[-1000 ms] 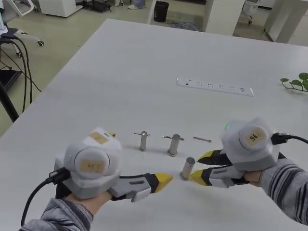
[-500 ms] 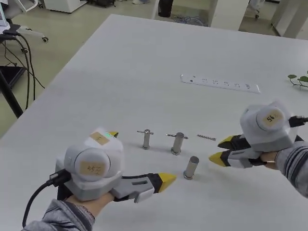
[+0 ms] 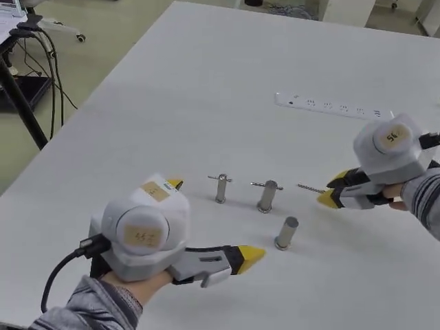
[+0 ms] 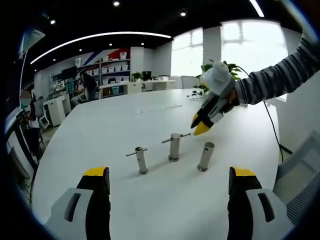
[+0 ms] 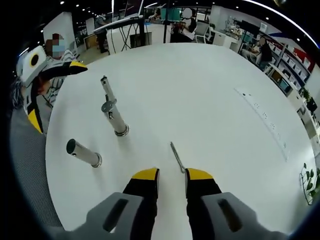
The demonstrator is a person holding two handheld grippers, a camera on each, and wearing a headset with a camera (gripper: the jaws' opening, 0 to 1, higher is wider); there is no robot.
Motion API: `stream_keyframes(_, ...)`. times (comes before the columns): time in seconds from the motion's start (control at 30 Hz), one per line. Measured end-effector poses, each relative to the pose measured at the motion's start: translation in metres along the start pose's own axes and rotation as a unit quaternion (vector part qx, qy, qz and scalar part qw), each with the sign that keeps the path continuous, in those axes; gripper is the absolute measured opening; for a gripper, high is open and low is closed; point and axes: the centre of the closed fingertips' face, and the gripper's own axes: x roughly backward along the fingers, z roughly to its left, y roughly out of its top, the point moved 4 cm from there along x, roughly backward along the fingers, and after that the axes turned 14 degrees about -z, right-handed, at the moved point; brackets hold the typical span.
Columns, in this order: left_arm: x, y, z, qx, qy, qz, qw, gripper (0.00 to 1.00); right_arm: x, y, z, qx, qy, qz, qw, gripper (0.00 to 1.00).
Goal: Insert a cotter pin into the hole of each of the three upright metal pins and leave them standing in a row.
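Standing on the white table (image 3: 172, 89) are three upright metal pins. The left pin (image 3: 221, 188) and the middle pin (image 3: 267, 196) stand side by side, and each carries a thin cotter pin across its upper part. The third pin (image 3: 286, 232) is bare; it stands near the middle pin but closer to the person, out of the line of the other two.

One loose cotter pin (image 3: 311, 188) lies flat on the table to the right of the middle pin. The right gripper (image 3: 333, 190) is low over the table just beside it. In the right gripper view its fingers (image 5: 145, 177) have only a narrow gap between them, and the near end of the loose cotter pin points into this gap. The fingers are not pressed together, and I cannot tell whether they touch the pin.

The left gripper (image 3: 213, 218) is in front of the three pins, and its fingers (image 4: 97, 175) are spread wide and hold nothing. A white power strip (image 3: 337, 107) lies farther back on the table.
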Motion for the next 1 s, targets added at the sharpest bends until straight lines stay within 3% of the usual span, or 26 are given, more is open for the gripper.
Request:
stream_keyframes(0.03,0.0,0.0,0.0,0.0,0.0,0.0,1.0,0.98,-0.005,0.0,-0.009,0.005,0.003,0.004,1.0,0.15)
stream_keyframes(0.1,0.0,-0.001,0.0,-0.002,-0.001,0.001,1.0,0.98,-0.008,-0.001,-0.012,0.007,0.009,0.012,0.9999,0.14)
stream_keyframes(0.6,0.0,-0.004,0.0,-0.002,-0.003,0.007,1.0,0.97,-0.022,-0.008,-0.014,0.009,0.037,0.061,0.9974,0.02)
stream_keyframes(1.0,0.0,-0.004,-0.001,-0.004,-0.008,0.01,0.9999,0.95,-0.023,-0.007,-0.015,0.052,0.047,0.066,0.9953,0.0)
